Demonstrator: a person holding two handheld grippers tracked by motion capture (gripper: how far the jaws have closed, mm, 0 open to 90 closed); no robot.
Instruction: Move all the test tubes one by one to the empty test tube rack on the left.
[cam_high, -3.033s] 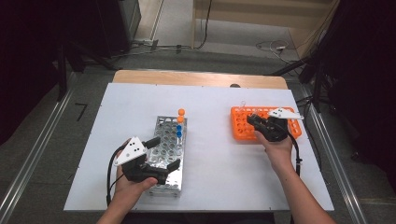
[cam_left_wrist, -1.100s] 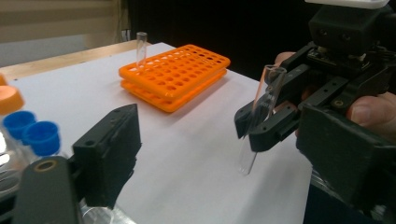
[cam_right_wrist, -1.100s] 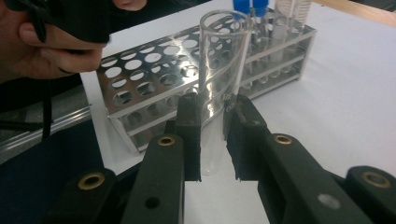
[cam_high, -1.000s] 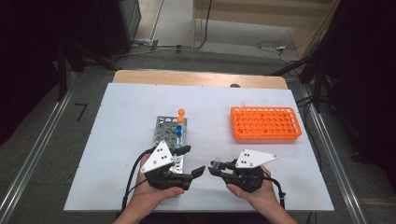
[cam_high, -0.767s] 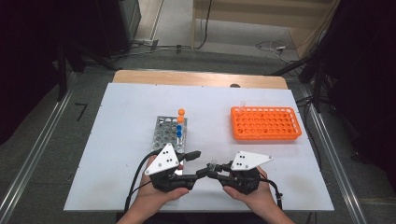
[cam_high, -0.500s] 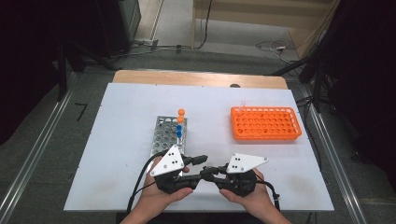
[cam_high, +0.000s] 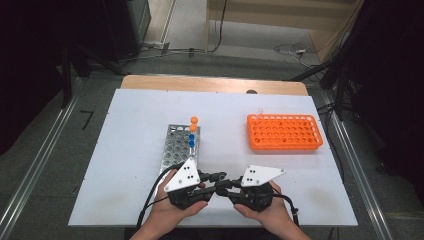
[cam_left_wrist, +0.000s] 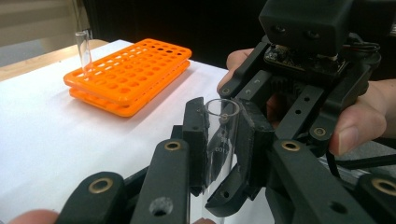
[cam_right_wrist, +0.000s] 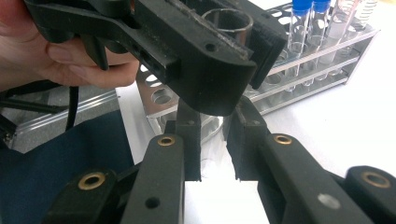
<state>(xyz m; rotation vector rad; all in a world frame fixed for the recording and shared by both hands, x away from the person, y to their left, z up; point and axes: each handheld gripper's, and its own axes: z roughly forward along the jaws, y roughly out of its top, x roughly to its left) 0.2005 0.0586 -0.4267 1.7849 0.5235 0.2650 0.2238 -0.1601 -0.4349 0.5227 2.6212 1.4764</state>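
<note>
Clear glass tube (cam_left_wrist: 220, 140) upright, clamped between both: left gripper (cam_high: 212, 178) just closed high on it, right gripper (cam_high: 225, 189) pinching lower, facing opposite.

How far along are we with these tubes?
Done: one clear tube stands in the orange rack. In hand: the right gripper is shut on an open tube, and the left gripper has just been closing its jaws on that tube too, which looks like a handover. Left: racking this tube. The capped tubes in the metal rack may follow.
</note>
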